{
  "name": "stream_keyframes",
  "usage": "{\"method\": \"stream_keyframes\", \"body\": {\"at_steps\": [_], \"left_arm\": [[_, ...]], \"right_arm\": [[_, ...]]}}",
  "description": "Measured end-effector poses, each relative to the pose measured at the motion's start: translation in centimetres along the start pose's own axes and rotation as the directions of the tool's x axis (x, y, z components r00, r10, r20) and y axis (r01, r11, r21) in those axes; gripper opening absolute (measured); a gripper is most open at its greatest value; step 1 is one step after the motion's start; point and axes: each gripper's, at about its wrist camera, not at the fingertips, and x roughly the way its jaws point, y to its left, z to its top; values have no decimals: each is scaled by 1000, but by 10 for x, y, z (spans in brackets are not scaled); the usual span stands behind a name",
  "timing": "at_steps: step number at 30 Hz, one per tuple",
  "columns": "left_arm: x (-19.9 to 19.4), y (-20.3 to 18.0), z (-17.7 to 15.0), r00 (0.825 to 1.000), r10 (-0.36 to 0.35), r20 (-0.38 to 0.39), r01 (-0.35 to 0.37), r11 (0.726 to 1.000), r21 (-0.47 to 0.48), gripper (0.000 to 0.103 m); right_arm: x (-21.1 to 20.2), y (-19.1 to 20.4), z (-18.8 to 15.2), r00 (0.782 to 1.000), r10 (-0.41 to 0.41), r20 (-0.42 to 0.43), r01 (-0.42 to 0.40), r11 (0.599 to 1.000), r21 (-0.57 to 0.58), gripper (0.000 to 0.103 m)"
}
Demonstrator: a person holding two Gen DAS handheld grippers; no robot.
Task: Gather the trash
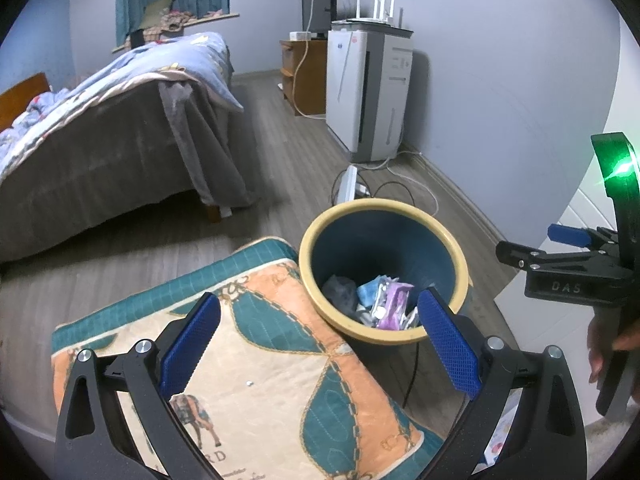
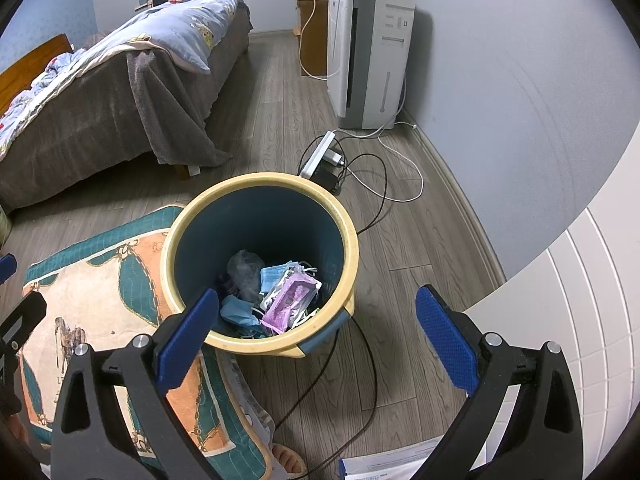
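Observation:
A blue trash bin with a yellow rim stands on the wood floor. Inside lie a purple wrapper, blue face masks and a grey bag. My left gripper is open and empty, above the patterned cushion and the bin's near edge. My right gripper is open and empty, just over the bin's near rim. The right gripper also shows from the side in the left wrist view.
A bed with a blue quilt stands at the left. A white air purifier stands by the wall. A power strip and cables lie behind the bin. A white cabinet is at the right. Papers lie below.

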Motion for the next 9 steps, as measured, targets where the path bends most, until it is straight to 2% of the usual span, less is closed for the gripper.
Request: {"method": "stream_keyframes", "body": {"at_steps": [6, 9], "left_arm": [[-10, 2, -3, 999, 43, 11, -44, 999, 18, 98], [-30, 13, -8, 999, 51, 16, -50, 997, -62, 98]], "right_arm": [[2, -1, 0, 1000, -2, -9, 3, 1000, 20, 97], [9, -2, 1, 999, 0, -47, 4, 996, 85, 97]]}}
